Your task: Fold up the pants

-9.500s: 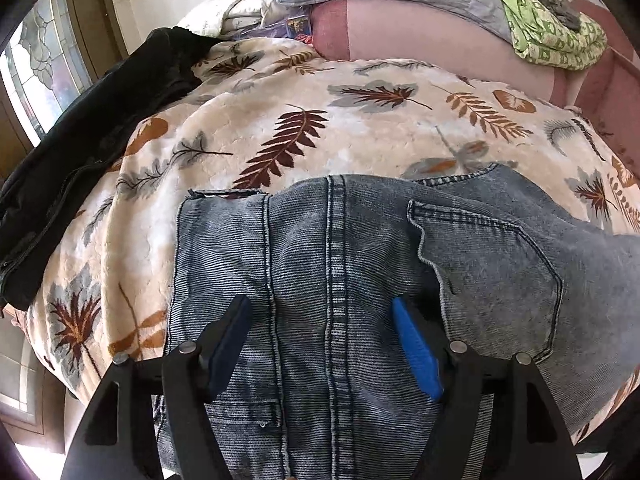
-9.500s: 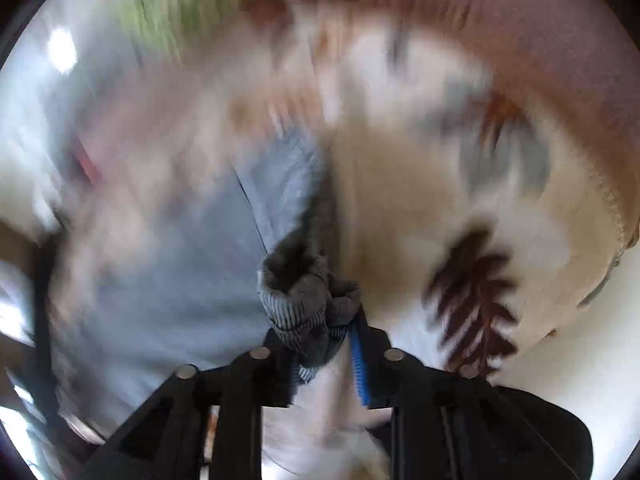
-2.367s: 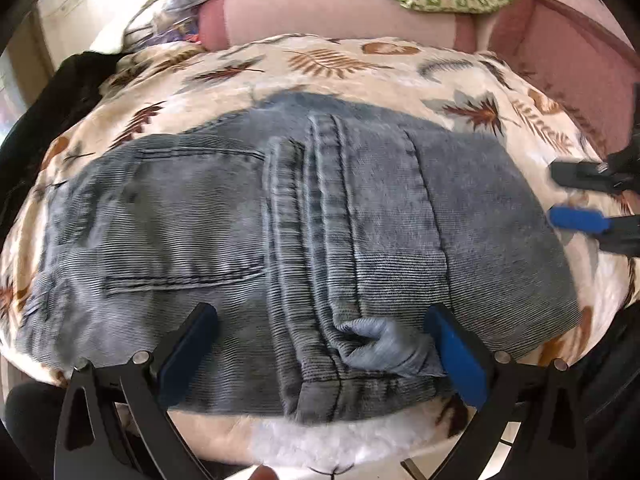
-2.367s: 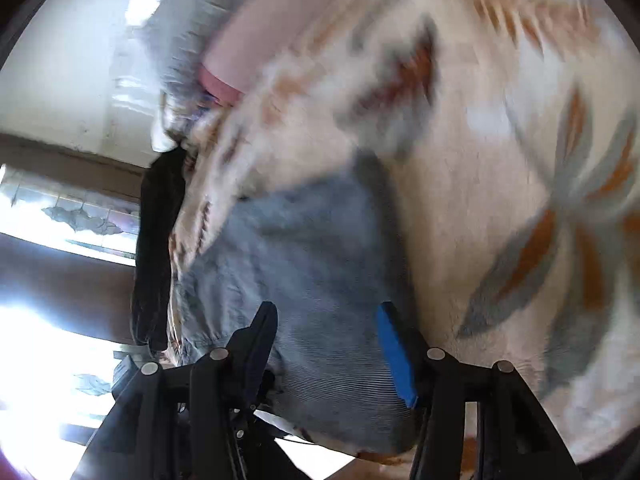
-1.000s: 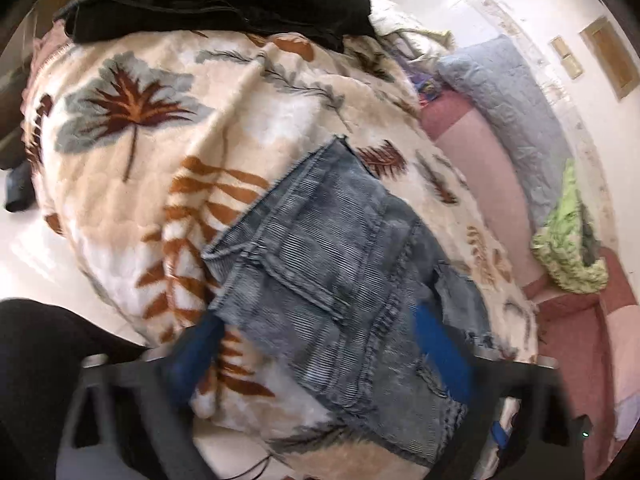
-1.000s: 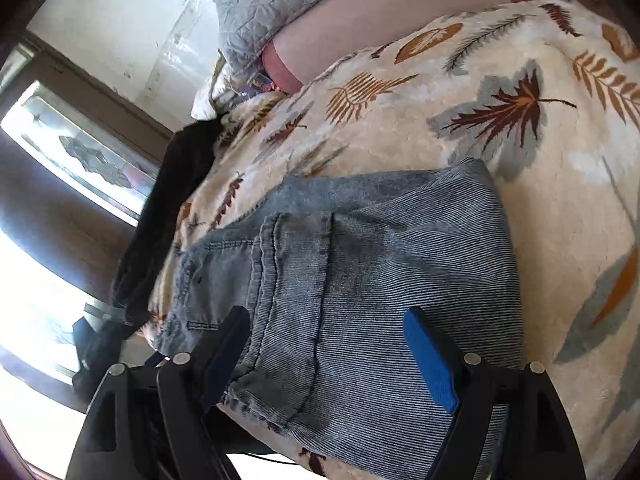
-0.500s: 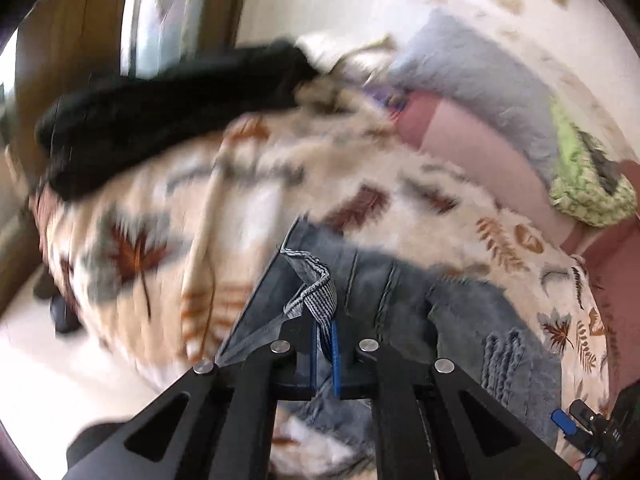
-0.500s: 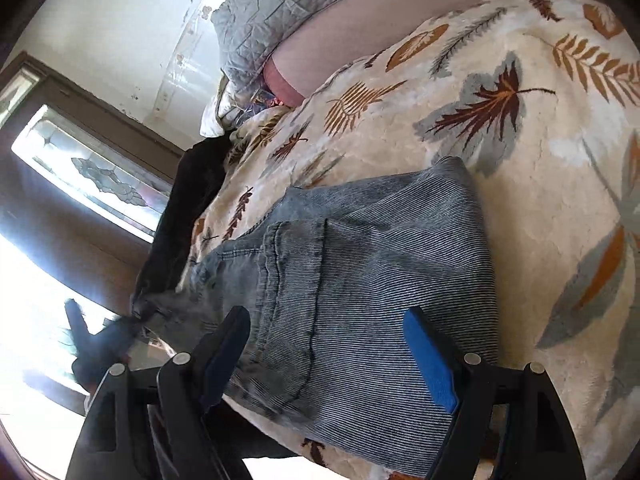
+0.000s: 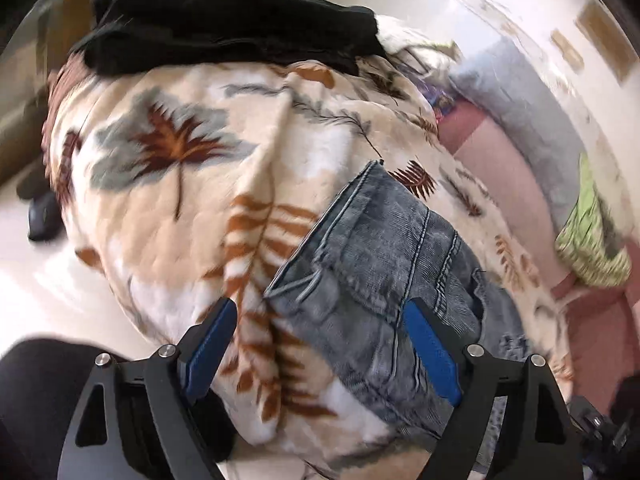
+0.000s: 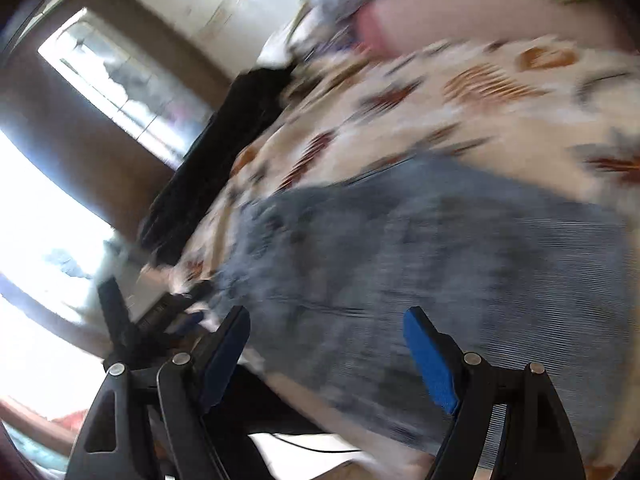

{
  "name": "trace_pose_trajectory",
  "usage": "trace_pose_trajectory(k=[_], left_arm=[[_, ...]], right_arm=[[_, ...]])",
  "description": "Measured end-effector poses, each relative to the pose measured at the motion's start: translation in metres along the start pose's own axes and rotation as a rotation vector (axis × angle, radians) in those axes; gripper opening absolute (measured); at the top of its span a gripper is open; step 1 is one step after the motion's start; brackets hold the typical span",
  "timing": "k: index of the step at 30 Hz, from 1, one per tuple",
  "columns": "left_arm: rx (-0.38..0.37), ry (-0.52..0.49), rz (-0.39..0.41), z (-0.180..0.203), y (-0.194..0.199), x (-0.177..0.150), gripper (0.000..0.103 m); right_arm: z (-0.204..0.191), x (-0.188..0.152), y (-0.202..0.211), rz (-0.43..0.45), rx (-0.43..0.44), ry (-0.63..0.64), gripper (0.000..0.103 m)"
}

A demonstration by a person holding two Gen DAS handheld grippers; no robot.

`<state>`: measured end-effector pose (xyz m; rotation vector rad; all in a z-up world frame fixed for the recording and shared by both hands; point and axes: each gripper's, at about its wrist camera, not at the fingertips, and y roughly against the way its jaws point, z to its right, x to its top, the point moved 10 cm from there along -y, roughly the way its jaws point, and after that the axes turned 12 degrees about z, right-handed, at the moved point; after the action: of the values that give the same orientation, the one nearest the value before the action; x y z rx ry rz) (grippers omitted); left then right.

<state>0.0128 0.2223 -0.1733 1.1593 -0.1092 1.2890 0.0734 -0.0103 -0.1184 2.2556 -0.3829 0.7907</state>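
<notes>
The blue-grey jeans (image 9: 384, 264) lie folded into a compact block on the leaf-print blanket (image 9: 176, 208), near its front edge. My left gripper (image 9: 320, 344) is open and empty, hovering just above the jeans' near corner. My right gripper (image 10: 326, 344) is open and empty over the jeans (image 10: 440, 264); this view is blurred by motion. The left gripper (image 10: 160, 320) shows at the lower left of the right wrist view.
A black garment (image 9: 224, 28) lies at the blanket's far left edge. A grey quilted pillow (image 9: 532, 120) and a green patterned cloth (image 9: 592, 240) rest on the pink sofa back (image 9: 500, 168). Pale floor lies below the blanket's edge.
My left gripper was shut on a corner of the jeans half a second ago; it has let go and opened. The right gripper stayed open and swung sideways over the jeans.
</notes>
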Motion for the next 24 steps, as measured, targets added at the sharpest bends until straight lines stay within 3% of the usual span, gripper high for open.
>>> trace_pose_trajectory(k=[2, 6, 9, 17, 21, 24], left_arm=[[-0.041, 0.05, -0.005, -0.002, 0.005, -0.004, 0.086], [-0.099, 0.118, -0.016, 0.004, -0.002, -0.007, 0.086], [-0.117, 0.202, -0.092, 0.002, -0.017, -0.016, 0.086], [-0.14, 0.197, -0.072, 0.012, -0.009, -0.012, 0.085], [-0.151, 0.178, -0.005, 0.014, 0.016, -0.002, 0.085], [-0.182, 0.15, -0.021, 0.026, 0.017, -0.008, 0.085]], right_arm=[[-0.02, -0.004, -0.036, -0.066, 0.059, -0.009, 0.082], [-0.007, -0.023, -0.097, -0.195, 0.025, -0.067, 0.082], [-0.005, -0.016, -0.095, -0.162, 0.054, -0.127, 0.085], [0.002, -0.017, -0.09, -0.157, 0.087, -0.143, 0.086], [-0.003, -0.018, -0.091, -0.153, 0.099, -0.135, 0.086], [-0.003, -0.018, -0.092, -0.147, 0.107, -0.139, 0.086]])
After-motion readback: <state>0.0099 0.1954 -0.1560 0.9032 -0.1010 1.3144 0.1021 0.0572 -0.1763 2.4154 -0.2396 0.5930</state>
